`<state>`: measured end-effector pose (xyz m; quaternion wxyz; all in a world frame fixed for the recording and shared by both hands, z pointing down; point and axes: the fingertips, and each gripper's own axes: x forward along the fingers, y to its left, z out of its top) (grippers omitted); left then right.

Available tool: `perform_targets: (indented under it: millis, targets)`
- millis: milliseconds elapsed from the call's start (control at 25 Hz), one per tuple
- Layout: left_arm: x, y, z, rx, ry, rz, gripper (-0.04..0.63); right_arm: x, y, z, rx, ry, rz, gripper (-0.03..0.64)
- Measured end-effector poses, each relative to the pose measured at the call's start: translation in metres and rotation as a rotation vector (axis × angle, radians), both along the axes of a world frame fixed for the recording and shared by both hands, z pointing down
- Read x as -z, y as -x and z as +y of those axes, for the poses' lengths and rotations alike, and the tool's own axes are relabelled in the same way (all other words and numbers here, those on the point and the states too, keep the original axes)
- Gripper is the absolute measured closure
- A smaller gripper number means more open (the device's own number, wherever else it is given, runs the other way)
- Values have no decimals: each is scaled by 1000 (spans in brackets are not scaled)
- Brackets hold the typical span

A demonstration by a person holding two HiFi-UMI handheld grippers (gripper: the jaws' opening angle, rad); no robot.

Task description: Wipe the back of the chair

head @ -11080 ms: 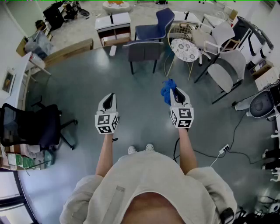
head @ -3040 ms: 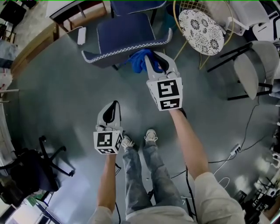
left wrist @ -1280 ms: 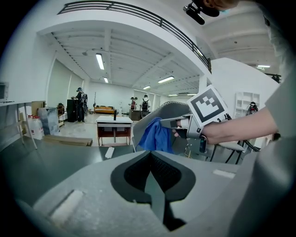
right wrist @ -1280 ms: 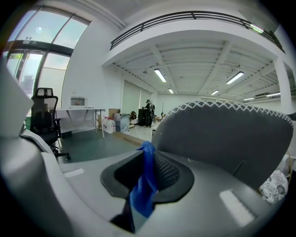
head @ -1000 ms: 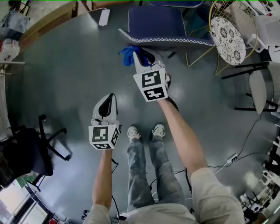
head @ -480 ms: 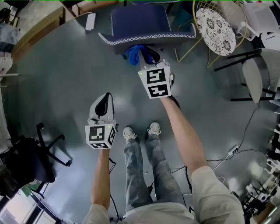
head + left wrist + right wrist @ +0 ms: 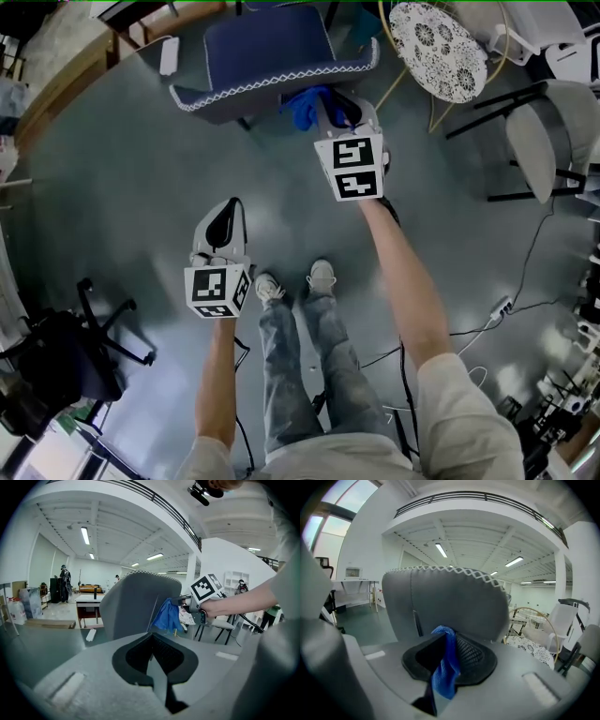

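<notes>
A blue-grey chair (image 7: 267,56) stands in front of me, its back (image 7: 445,604) edged with white stitching. My right gripper (image 7: 333,111) is shut on a blue cloth (image 7: 307,105) and holds it against the rear face of the chair back. In the right gripper view the blue cloth (image 7: 444,667) hangs from between the jaws right at the grey back. My left gripper (image 7: 225,223) hangs lower at the left, shut and holding nothing, away from the chair. The left gripper view shows the chair back (image 7: 136,604), the cloth (image 7: 166,616) and the right gripper (image 7: 180,601) from the side.
A gold wire chair with a patterned round seat (image 7: 439,49) stands to the right of the blue chair. A white chair (image 7: 544,141) is at the far right, a black office chair (image 7: 56,361) at the lower left. Cables (image 7: 487,319) lie on the grey floor.
Over the last second the right gripper and cloth slid from near the left end of the chair back toward its middle and right. The left gripper stayed low and still.
</notes>
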<state>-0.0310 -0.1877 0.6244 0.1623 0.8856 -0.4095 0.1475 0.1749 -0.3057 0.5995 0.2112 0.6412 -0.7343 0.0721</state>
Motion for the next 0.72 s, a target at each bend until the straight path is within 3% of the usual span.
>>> perform_targets:
  millis: [200,440,720]
  targets:
    - [1,-29,0,-22,6,1,597,3,-64,5,-75,-1,8,554]
    - [-1,-49,0,-43,5,-2,597,3,-104,11,-115,-5,43,554]
    - [1,-50,1,-31,-2,-5,597,2,-106,20,-101,-7,44,554]
